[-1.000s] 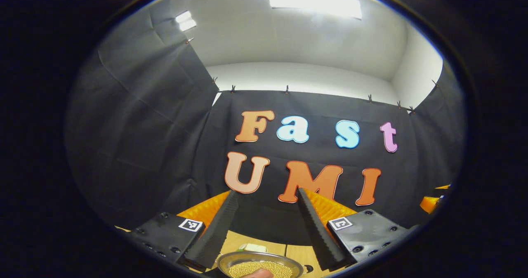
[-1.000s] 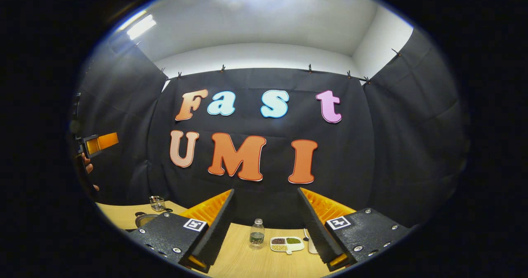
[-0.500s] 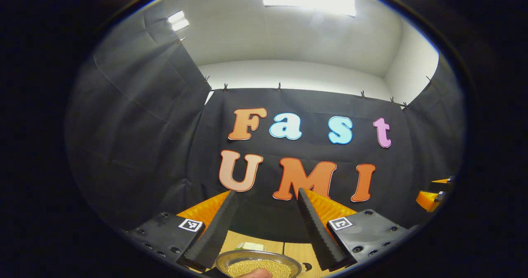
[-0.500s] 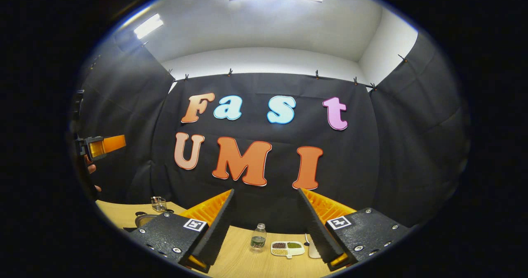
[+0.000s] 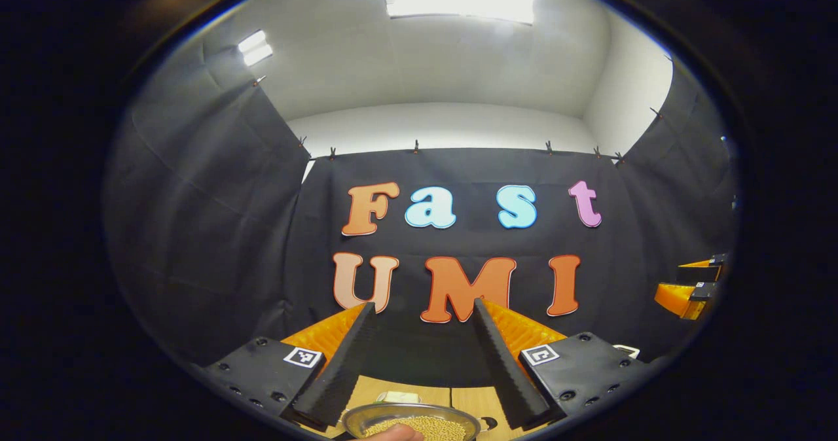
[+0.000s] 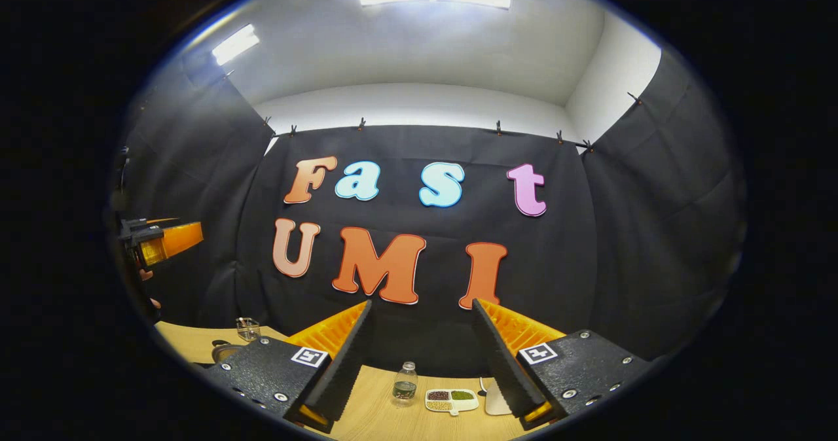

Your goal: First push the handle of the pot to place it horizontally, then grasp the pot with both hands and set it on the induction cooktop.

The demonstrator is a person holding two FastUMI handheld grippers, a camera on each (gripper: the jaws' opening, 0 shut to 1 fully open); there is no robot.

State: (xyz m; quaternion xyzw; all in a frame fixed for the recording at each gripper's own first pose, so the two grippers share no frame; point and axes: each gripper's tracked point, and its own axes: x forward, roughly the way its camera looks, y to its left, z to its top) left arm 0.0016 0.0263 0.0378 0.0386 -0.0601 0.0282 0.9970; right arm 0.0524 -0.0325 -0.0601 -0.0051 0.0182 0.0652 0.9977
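Both grippers are held up off the light wooden table [image 6: 386,421], pointed at the black cloth back wall [image 6: 419,284].

In the left gripper view, the left gripper [image 5: 422,356] has its jaws spread wide with nothing between them. Right below the gap sits the round shiny metal pot [image 5: 411,420], filled with small yellowish grains. There's a small dark handle loop [image 5: 488,423] poking out on the pot's right side, and a fingertip [image 5: 391,434] peeks in at the pot's near rim. Just behind the pot there's a small pale block-shaped thing [image 5: 395,396], too cut off to tell what it is. Well to the right of the pot, up in the air, I can see the right gripper.

In the right gripper view, the right gripper [image 6: 422,352] is also wide open and empty. The pot [image 6: 222,349] shows far left on the table, with a small clear glass jar [image 6: 247,328] just behind it. Well to the pot's right stand a small clear plastic bottle [image 6: 405,384] and, beside that, a white divided dish of assorted beans [image 6: 452,400].
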